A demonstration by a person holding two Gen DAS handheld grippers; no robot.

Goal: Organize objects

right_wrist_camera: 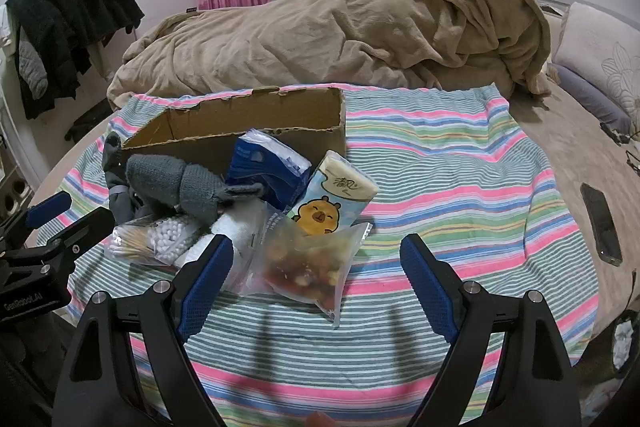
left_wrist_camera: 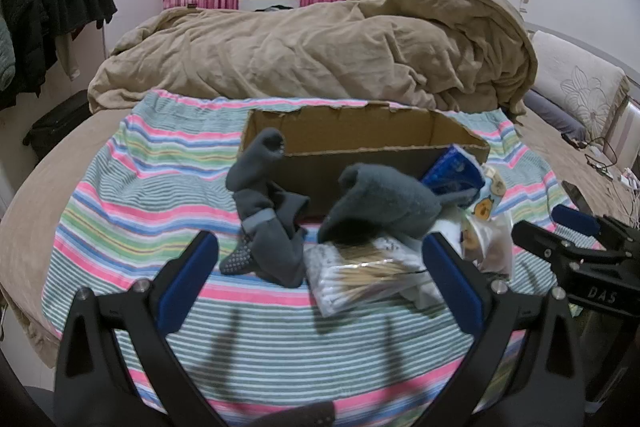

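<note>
A bed point(left_wrist_camera: 36, 187) with a heaped tan blanket point(left_wrist_camera: 320, 43) carries a striped cloth point(left_wrist_camera: 120, 195), on which one cardboard box point(left_wrist_camera: 344, 131) stands with its top open; the part of its inside that shows is bare brown board. In front of the box, on the cloth, lies a loose pile of things. Two grey socks are among them: one point(left_wrist_camera: 264, 227) crumpled at the left with grip dots on its sole, one point(left_wrist_camera: 380, 199) draped over the middle of the heap. A dark blue tissue pack point(right_wrist_camera: 268, 171) leans against the box's front wall. Beside it lies one pale blue tissue pack point(right_wrist_camera: 336, 195) printed with a cartoon bear and Chinese characters too small to read with certainty. One clear bag point(right_wrist_camera: 308, 263) of mixed snacks rests at the near edge of the pile, and one clear pack of cotton swabs point(left_wrist_camera: 360, 279) lies under the draped sock. One dark phone point(right_wrist_camera: 600, 223) lies apart on the bedsheet at the right. The left gripper point(left_wrist_camera: 320, 271) hovers over the swabs with its blue-padded fingers spread wide, holding nothing. The right gripper point(right_wrist_camera: 316, 267) hangs above the snack bag, fingers likewise spread and empty. The left one's body reads "GenRobot.AI"; the right one's shows "DAS".
</note>
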